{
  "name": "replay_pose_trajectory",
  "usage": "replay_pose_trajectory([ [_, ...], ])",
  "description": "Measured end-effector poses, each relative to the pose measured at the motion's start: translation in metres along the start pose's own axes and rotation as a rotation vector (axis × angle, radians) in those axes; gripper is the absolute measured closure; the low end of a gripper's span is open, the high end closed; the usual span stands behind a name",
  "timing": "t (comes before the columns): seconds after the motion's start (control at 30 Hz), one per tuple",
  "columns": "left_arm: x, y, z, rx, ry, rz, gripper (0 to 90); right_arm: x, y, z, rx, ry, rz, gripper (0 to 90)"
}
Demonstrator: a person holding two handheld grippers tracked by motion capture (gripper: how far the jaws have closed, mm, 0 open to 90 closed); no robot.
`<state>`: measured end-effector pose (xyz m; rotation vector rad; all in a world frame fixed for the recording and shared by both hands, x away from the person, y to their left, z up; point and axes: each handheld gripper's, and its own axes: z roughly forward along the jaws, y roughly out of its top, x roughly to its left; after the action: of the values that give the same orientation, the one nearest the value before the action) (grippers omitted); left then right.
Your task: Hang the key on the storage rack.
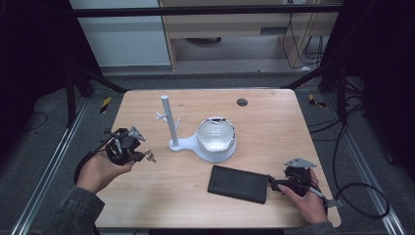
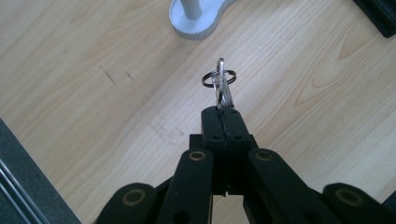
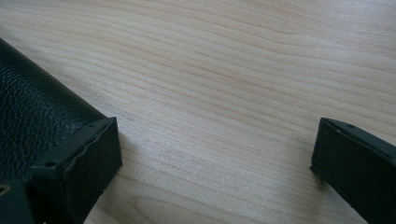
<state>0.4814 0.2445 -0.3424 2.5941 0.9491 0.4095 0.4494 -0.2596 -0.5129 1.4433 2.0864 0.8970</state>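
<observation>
My left gripper (image 1: 142, 156) is at the table's left side, shut on a small key with a metal ring (image 2: 220, 84); the key (image 1: 150, 157) sticks out past the jaw tips, above the wood. A white stand with an upright peg post (image 1: 170, 122) rises just right of it; its base (image 2: 195, 21) shows ahead in the left gripper view. A white bowl (image 1: 216, 135) sits on that stand's wide base. A black leather wallet (image 1: 238, 183) lies front centre. My right gripper (image 1: 272, 184) is open beside the wallet's right end, and the wallet (image 3: 28, 121) lies just behind one jaw.
The wooden table (image 1: 264, 127) has a small dark round cap (image 1: 242, 102) near its far edge. Cables (image 1: 359, 196) trail off the right side over the floor. Metal frame rails run along both sides of the table.
</observation>
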Motion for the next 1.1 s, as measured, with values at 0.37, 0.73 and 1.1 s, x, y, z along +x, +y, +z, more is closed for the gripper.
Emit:
replay_pose_trajectory([
  [0.37,-0.005,0.018,-0.029,-0.009,0.033,0.039,89.9,0.000,0.000,0.000,0.000,0.000,0.000,1.7],
  [0.73,-0.004,0.032,-0.055,0.011,0.046,0.074,89.9,0.001,0.001,0.001,0.002,-0.007,0.005,1.2],
  [1.1,-0.004,0.046,-0.053,0.067,0.048,0.111,89.9,0.001,0.001,0.001,0.001,-0.009,0.001,1.2],
])
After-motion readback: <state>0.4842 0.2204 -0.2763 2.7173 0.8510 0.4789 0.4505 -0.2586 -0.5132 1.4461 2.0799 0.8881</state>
